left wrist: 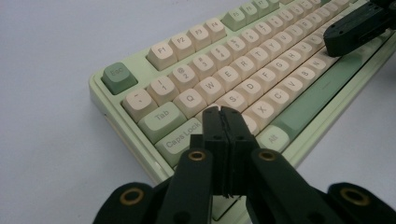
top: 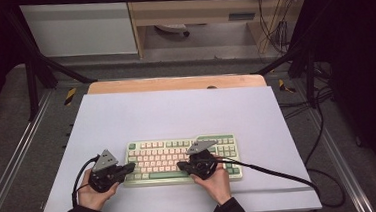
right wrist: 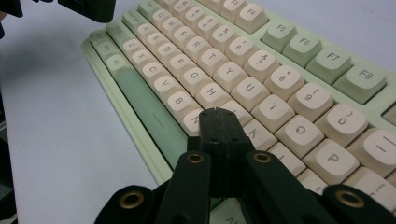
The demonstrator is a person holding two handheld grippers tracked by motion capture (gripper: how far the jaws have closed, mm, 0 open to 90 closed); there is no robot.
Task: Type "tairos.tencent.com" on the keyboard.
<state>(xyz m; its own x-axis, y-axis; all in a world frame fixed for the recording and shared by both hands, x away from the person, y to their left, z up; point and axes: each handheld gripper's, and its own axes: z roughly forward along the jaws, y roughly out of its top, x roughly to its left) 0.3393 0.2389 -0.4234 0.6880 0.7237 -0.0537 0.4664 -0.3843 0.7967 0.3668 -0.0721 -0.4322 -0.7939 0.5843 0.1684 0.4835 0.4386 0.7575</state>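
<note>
A pale green keyboard [top: 182,159] with cream keys lies near the front of the white mat. My left gripper [top: 131,167] is at the keyboard's left end, held in a hand. In the left gripper view its jaws [left wrist: 222,113] are shut together with nothing between them, over the keys beside Caps Lock [left wrist: 181,138]. My right gripper [top: 179,164] is over the keyboard's front middle. In the right gripper view its jaws [right wrist: 217,114] are also shut and empty, with the tips above the keys between N and K. Each gripper view catches the other gripper's black tip far off.
The white mat [top: 176,112] covers a wooden table [top: 174,83]. A black cable [top: 281,172] trails from the right gripper across the mat's right front. More cables hang off the right side. Metal frame rails run along both sides.
</note>
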